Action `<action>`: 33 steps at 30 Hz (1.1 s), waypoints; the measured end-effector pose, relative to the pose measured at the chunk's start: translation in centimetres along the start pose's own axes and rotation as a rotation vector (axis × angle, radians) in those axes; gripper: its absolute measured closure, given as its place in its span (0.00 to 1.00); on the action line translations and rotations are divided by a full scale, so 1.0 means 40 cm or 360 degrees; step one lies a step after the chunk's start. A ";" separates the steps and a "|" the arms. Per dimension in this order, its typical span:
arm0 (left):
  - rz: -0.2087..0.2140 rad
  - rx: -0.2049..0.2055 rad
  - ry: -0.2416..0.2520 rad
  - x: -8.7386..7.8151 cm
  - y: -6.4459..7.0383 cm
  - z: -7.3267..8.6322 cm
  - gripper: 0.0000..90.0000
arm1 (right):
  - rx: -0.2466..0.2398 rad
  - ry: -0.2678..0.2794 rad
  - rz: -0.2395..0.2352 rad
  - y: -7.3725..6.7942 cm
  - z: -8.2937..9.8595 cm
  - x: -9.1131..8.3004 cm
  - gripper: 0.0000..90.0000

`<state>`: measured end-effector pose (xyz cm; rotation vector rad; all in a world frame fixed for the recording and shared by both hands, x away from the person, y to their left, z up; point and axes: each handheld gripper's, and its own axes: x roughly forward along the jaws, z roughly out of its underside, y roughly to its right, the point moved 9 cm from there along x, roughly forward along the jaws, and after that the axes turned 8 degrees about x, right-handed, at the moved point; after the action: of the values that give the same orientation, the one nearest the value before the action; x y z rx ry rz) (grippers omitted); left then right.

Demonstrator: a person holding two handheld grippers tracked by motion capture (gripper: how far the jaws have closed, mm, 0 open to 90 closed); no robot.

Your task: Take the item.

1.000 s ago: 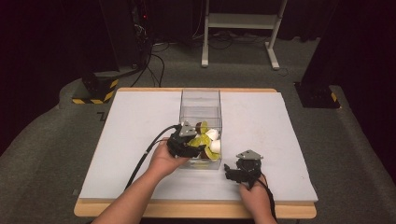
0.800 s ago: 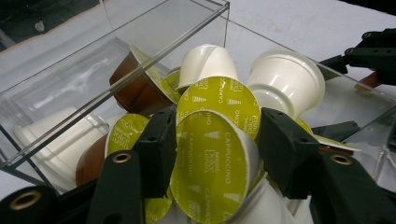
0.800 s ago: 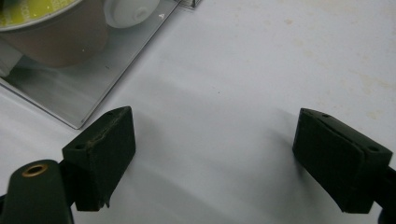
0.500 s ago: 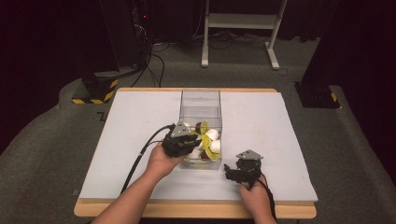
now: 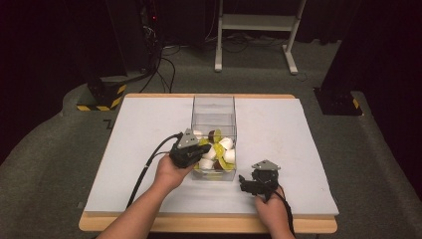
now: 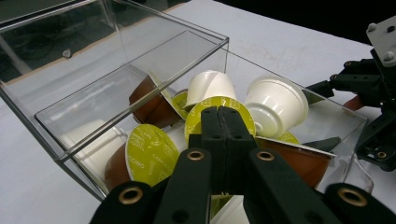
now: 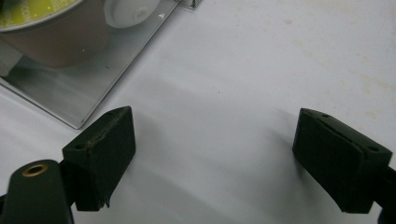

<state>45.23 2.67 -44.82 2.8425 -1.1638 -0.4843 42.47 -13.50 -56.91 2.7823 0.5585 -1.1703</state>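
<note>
Near the front edge of the white table (image 5: 298,149), just left of its middle, stands a clear plastic box (image 5: 214,107) heaped with coffee capsules (image 5: 217,149). They lie tumbled over one another, some white, some brown, several showing lime-green foil lids. About eight can be made out in the left gripper view, but those underneath are hidden, so an exact count is not possible.

At the box's front left corner, the left gripper (image 5: 199,150) reaches over the rim into the heap. In its own view its two black jaws are pressed together with nothing between them, their tips in front of a green-lidded capsule (image 6: 219,119); whether they touch it is hard to tell.

To the right of the box, near the table's front edge, the right gripper (image 5: 245,182) rests low over bare table. Its jaws stand wide apart and empty. One brown capsule (image 7: 56,32), cut off at the frame's top, shows behind the box wall in the right gripper view.
</note>
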 end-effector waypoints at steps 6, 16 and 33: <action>-0.0001 -0.0002 0.0011 -0.003 0.001 -0.001 1.00 | 0.0000 -0.0001 0.0000 0.000 0.000 0.000 0.15; 0.0005 -0.0037 0.0074 -0.015 -0.003 -0.013 1.00 | 0.0000 0.0000 0.0000 0.000 0.000 0.000 0.15; 0.0031 -0.0110 0.0157 -0.039 -0.012 -0.030 1.00 | 0.0000 -0.0001 0.0000 0.000 0.000 0.000 0.15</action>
<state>44.87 4.00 -43.31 2.7593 -1.1336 -0.3716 42.47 -13.50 -56.91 2.7819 0.5588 -1.1708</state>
